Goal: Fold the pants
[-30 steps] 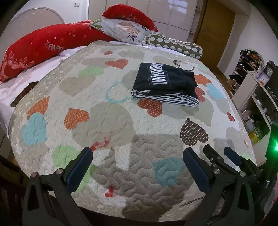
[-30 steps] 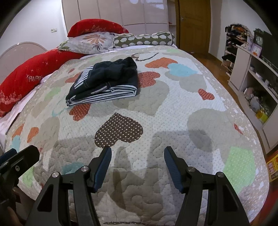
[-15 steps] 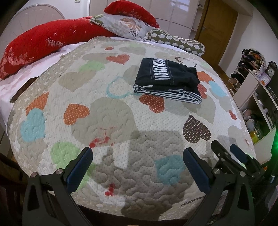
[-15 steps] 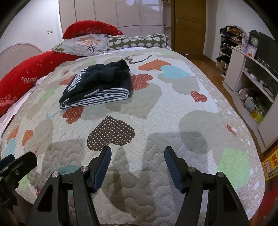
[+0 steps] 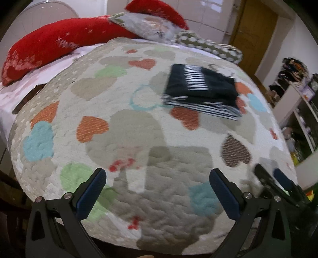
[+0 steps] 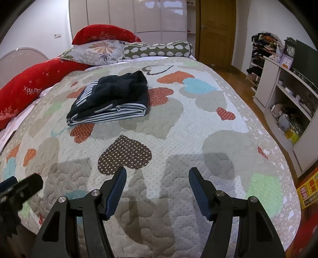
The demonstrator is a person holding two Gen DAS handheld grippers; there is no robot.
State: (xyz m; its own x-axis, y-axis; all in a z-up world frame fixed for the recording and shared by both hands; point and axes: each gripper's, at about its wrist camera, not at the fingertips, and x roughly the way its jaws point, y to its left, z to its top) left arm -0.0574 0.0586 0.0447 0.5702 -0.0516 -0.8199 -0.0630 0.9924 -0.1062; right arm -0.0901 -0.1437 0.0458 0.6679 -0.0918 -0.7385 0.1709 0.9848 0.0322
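The dark pants with striped trim [image 5: 200, 90] lie folded in a compact stack on the heart-patterned quilt [image 5: 127, 127], toward the bed's far half; they also show in the right wrist view [image 6: 111, 99]. My left gripper [image 5: 157, 178] is open and empty, hovering over the near end of the bed, well short of the pants. My right gripper [image 6: 157, 178] is open and empty over the near end too, and its tips show at the lower right of the left wrist view [image 5: 272, 178]. The left gripper shows at the lower left of the right wrist view [image 6: 17, 188].
Red pillows [image 6: 29, 83], a floral pillow [image 6: 97, 51] and a spotted bolster [image 6: 159, 50] lie at the head of the bed. White shelves with clutter [image 6: 286, 103] stand to the right. A wooden door [image 6: 216, 31] and wardrobe [image 6: 139, 15] are behind.
Both grippers have pulled back slightly from the folded pants and shifted; the left wrist view is now motion-blurred. The pants have not moved. Both grippers stay open.
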